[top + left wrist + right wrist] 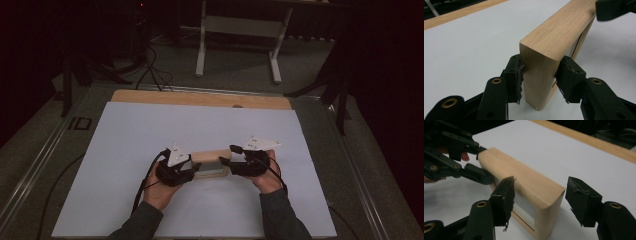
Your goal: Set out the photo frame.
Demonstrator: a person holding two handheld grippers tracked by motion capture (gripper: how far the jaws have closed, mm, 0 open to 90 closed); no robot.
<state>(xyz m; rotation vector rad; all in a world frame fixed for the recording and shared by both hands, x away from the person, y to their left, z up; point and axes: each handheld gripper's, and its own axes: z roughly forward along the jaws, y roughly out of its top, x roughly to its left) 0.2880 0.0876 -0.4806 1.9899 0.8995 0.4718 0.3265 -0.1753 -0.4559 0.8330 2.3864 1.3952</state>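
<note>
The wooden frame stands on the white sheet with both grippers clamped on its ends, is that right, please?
Not quite: only the left gripper clamps the frame. In the right gripper view the right gripper is open, its pads clear of the frame's end. The frame does stand on the white sheet.

You are looking at a pale, grained wooden frame [554,37] standing on a white sheet [150,130]. Your black grippers are carrying grey plates.

high: above, forward-down | gripper views: close, opposite ends | shared: wooden frame [211,162]
</note>
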